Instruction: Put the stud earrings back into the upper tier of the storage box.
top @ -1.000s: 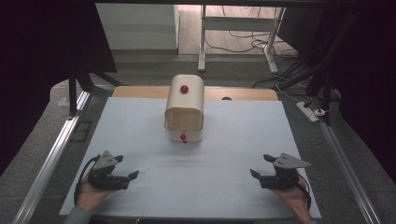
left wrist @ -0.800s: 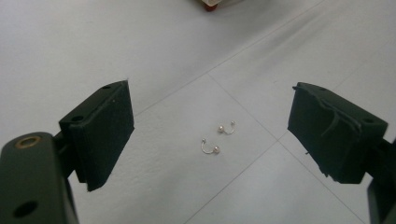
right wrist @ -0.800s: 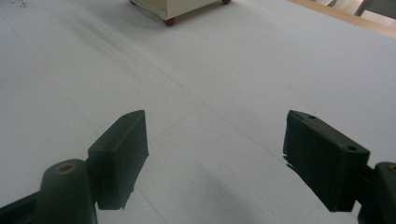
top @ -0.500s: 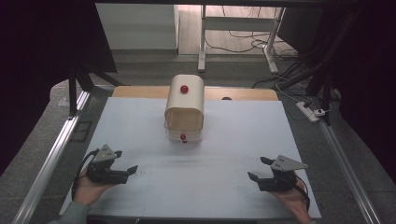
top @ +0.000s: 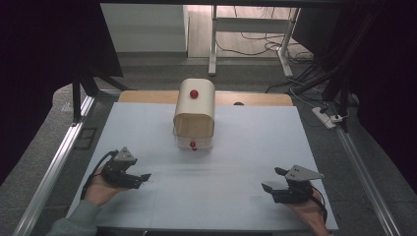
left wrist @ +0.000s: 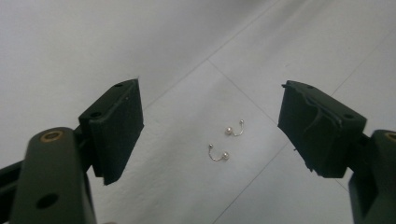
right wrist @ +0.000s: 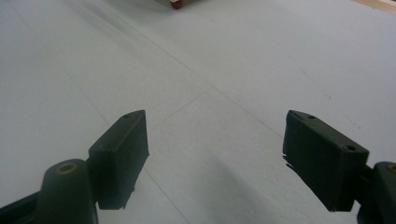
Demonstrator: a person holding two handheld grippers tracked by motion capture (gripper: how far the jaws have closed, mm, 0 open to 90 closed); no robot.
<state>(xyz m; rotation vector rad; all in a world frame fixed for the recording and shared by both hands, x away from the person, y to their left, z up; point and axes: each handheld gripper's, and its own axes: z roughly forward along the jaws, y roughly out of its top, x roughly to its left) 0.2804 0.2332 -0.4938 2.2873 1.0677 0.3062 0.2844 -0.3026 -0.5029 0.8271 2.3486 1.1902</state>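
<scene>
Two tiny pearl earrings (left wrist: 226, 142) are lying loose on the white table (top: 236, 187), right out in front of my left gripper (top: 142, 178), whose jaws have just been closing a bit but stand apart with nothing pinched. My right gripper (top: 273, 179) sits wide open over bare table, with the cream box (top: 195, 115) farther back.

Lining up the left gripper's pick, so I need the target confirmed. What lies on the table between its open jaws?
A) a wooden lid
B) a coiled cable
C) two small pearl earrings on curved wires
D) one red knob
C: in the left gripper view, two small pearl earrings lie loose on the white table between the black jaws of the left gripper, which have just been closing but touch neither earring.
</scene>
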